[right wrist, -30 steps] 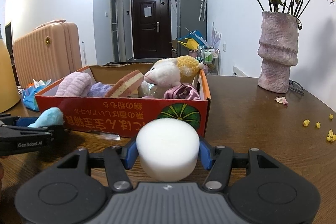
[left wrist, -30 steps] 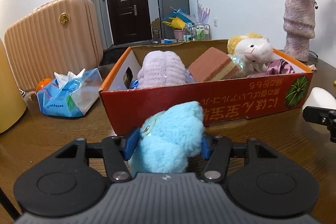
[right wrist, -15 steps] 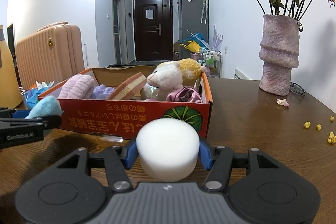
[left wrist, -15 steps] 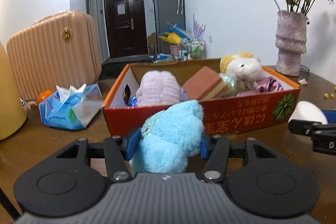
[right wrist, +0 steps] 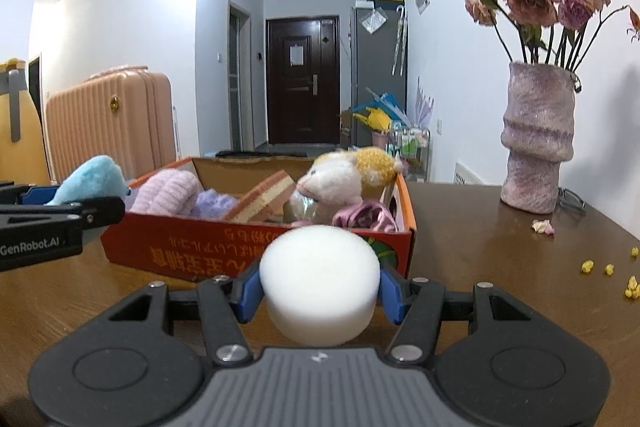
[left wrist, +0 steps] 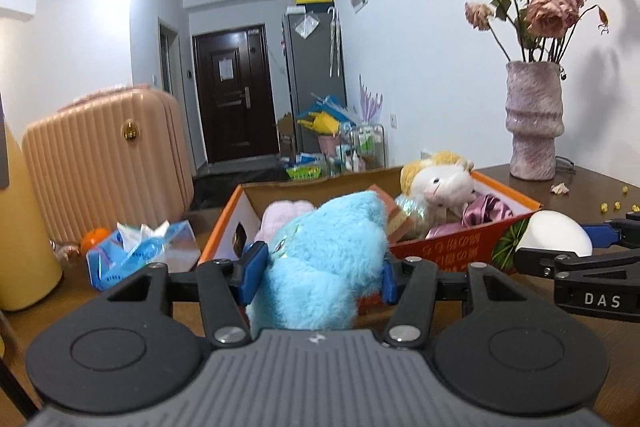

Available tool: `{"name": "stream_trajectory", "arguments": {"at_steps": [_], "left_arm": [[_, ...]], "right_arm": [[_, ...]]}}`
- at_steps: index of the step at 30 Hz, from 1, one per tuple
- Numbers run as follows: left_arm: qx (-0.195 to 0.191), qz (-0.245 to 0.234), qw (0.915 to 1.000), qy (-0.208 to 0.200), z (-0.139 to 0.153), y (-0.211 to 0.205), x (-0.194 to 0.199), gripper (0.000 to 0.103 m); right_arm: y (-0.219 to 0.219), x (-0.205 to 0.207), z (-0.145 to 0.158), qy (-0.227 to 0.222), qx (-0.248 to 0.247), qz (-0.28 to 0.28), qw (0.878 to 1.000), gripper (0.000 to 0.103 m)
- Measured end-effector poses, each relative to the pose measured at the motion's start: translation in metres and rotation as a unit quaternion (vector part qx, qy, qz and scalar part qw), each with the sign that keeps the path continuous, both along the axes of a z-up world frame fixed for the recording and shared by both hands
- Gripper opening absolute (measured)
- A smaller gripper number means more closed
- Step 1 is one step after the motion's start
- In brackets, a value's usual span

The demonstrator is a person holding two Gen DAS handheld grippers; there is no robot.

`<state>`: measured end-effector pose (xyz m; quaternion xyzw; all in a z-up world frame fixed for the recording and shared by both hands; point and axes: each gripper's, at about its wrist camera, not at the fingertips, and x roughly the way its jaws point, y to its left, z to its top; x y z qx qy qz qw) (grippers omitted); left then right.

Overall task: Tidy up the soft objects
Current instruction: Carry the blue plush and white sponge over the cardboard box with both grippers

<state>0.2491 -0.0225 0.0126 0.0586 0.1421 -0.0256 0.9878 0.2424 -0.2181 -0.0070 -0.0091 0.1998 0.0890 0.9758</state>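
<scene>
L jaws clenched on blue plush (left wrist: 320,259), R jaws clenched on white sponge (right wrist: 319,287), both near box (right wrist: 256,247), brown wood table (right wrist: 500,247), hallway w/ dark door (right wrist: 303,83), pink suitcase (left wrist: 104,159)

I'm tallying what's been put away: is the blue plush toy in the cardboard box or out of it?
Out. The blue plush toy is clamped in the left gripper, held in front of the cardboard box.

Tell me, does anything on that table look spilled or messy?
Yes. Small yellow crumbs lie scattered on the wooden table, right of the box, and a fallen dried petal sits by the vase.
</scene>
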Motion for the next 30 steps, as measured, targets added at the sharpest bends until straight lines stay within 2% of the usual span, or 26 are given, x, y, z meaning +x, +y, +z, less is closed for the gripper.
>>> {"name": "stream_trajectory", "arguments": {"at_steps": [12,22,30], "left_arm": [[-0.012,0.008,0.9993,-0.035,0.015,-0.013,0.004,0.055],[-0.037,0.031,0.9977,-0.047,0.025,-0.015,0.029,0.056],[-0.051,0.045,0.9963,-0.052,0.027,-0.014,0.053,0.056]], "right_arm": [[0.012,-0.001,0.012,-0.073,0.001,0.004,0.997,0.058],[0.024,0.014,0.016,-0.104,-0.001,0.004,0.995,0.058],[0.031,0.036,0.017,-0.112,0.004,-0.001,0.994,0.058]]}}
